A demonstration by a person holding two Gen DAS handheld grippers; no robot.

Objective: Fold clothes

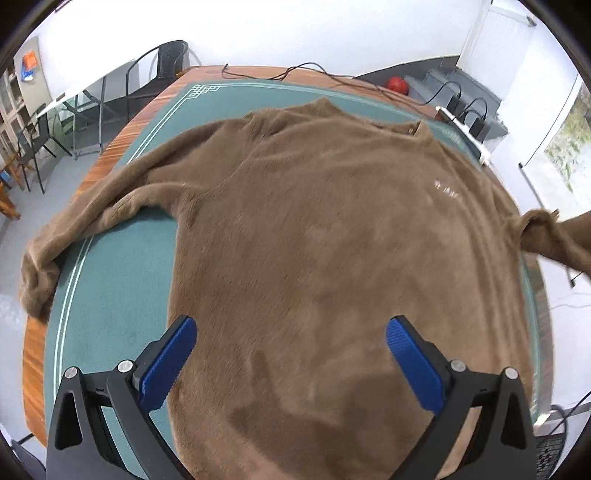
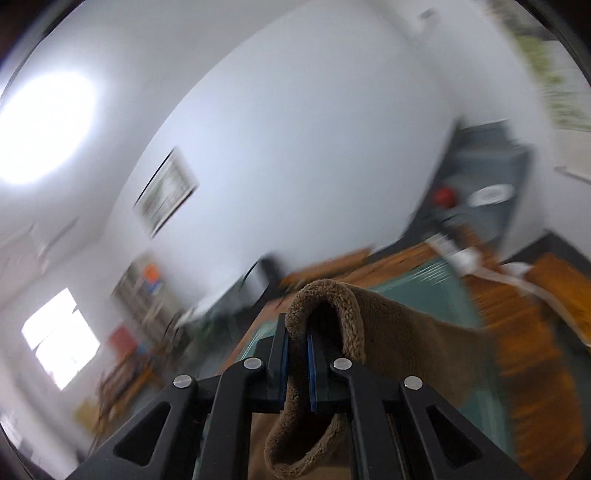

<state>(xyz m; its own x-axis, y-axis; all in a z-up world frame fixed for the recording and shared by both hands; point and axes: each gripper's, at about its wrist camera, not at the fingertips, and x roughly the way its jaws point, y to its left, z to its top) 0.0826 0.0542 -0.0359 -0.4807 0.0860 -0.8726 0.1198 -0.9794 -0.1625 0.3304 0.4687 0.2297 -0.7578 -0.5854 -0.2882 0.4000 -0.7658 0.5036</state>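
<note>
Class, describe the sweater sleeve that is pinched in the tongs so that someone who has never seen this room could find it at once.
Start at the wooden table with its green mat, where a fuzzy brown sweater lies spread out. Follow the sweater to the sleeve lifted off the table. Unlike the other sleeve, which droops over the table's edge, this one is clamped between the right tongs.

White walls point(image 1: 295, 33) are enclosing the room; a pale floor point(image 1: 22, 229) is showing beside the wooden counter point(image 1: 110, 147). Black chairs point(image 1: 162, 70) are standing at its far end. A framed picture point(image 2: 166, 192) is hanging; a window point(image 2: 59, 339) is glowing; a ceiling light point(image 2: 44, 125) is glaring.
</note>
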